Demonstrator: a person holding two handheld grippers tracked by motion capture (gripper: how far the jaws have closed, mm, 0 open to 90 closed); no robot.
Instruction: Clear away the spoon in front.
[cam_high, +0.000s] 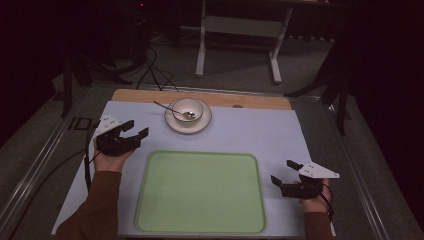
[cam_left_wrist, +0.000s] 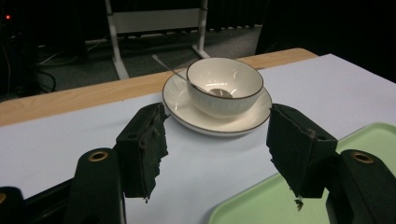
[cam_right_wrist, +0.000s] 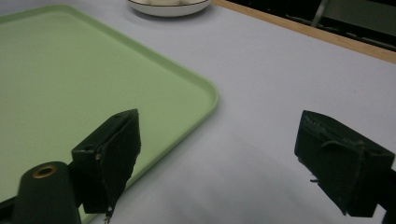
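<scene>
High view: I look down on a desk with a wooden far edge, covered by a pale sheet. A light green tray with rounded corners lies flat on the sheet at the near middle, with nothing on it. Beyond the tray, near the far edge, a white saucer carries a white bowl, and a metal spoon rests in the bowl with its handle pointing out to the left.

My left gripper sits left of the tray, held in the person's left hand, with a brown sleeve coming in from the bottom edge. Its jaws stand apart and hold nothing, and they point toward the saucer. My right gripper sits just right of the tray, near its right edge. Its jaws are also apart and hold nothing.

Left gripper view: the two black jaws rise wide apart, and between them I see the bowl on its saucer, close ahead but not touching. A corner of the tray shows at the lower right.

Right gripper view: the jaws are spread wide over the bare sheet. The tray lies to the left, its rounded corner just beside the left jaw, and the rim of the saucer shows at the top edge.
</scene>
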